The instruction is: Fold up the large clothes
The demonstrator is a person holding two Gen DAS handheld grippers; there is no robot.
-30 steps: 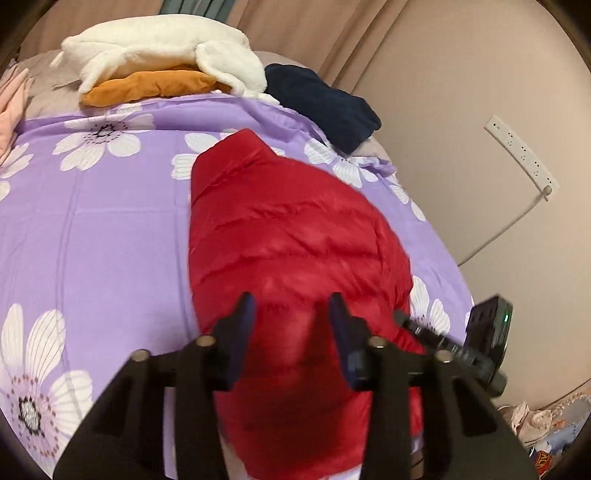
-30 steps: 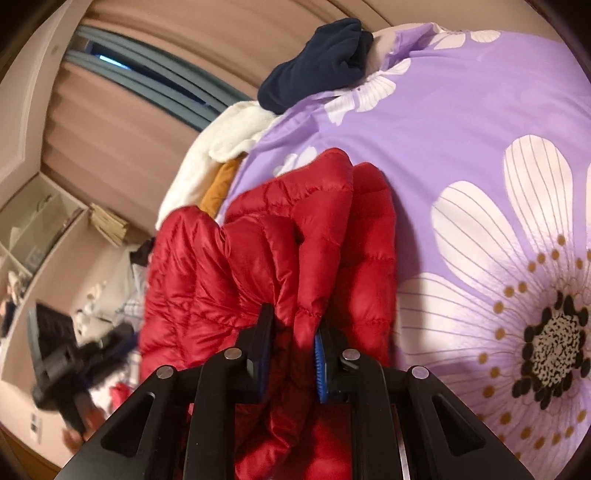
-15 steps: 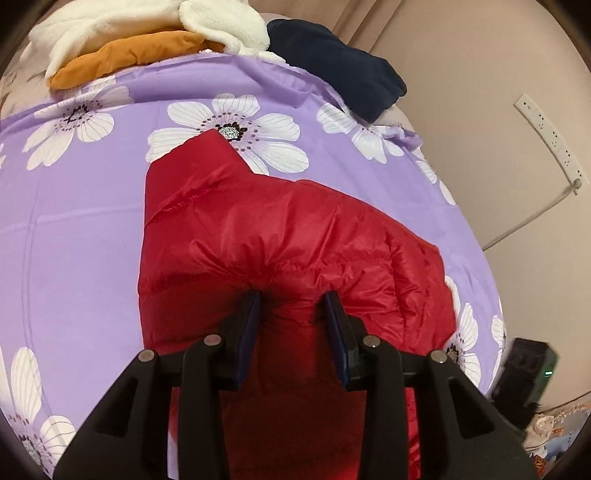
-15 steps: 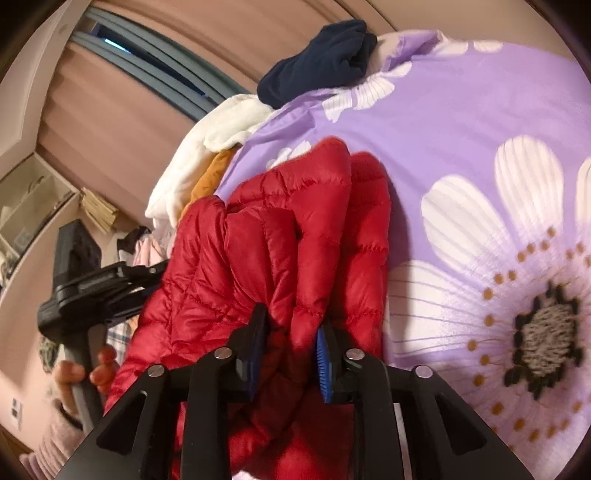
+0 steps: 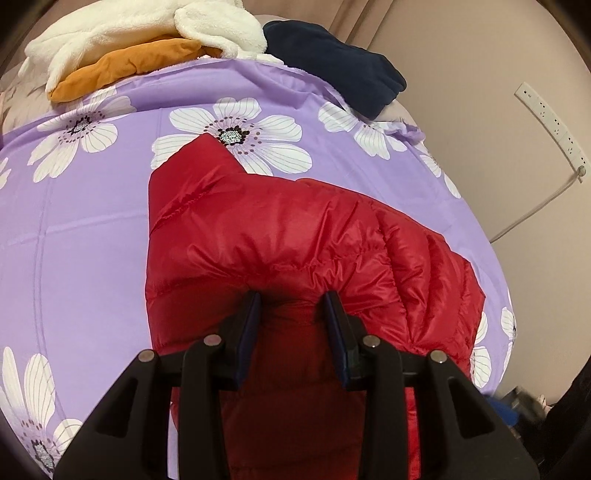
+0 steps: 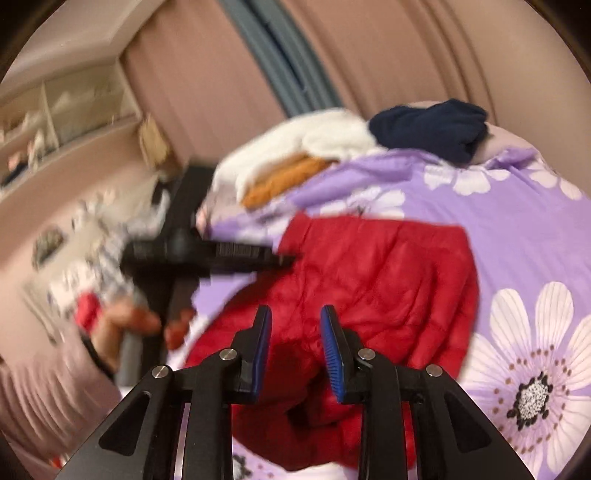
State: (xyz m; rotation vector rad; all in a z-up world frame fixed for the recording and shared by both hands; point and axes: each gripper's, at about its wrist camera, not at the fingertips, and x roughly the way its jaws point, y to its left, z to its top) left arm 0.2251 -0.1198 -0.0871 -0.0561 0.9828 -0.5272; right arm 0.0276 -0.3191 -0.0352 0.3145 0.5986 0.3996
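The puffy red quilted down jacket (image 5: 295, 243) lies folded mid-frame on the purple flowered bedsheet (image 5: 92, 221). Light, soft and slippery-shelled, it is best pinched at stitched seams. The left tool (image 5: 293, 306) clamps a fold; the right tool (image 6: 295, 325), its jaws just opened, hangs empty above it.

Purple bedsheet (image 5: 92, 236) with white flower print covers the bed. At its far edge: white fleece garment (image 5: 147, 26) lying on top of an orange garment (image 5: 125, 68); dark navy garment (image 5: 332, 62) just beside the white one, toward the wall. White power strip (image 5: 550, 123) mounted on the beige wall, cord hanging from its lower end. Right wrist view, blurred: pink curtain (image 6: 388, 51) behind the bed, shelf unit (image 6: 62, 114) along the left wall, contents not resolvable.
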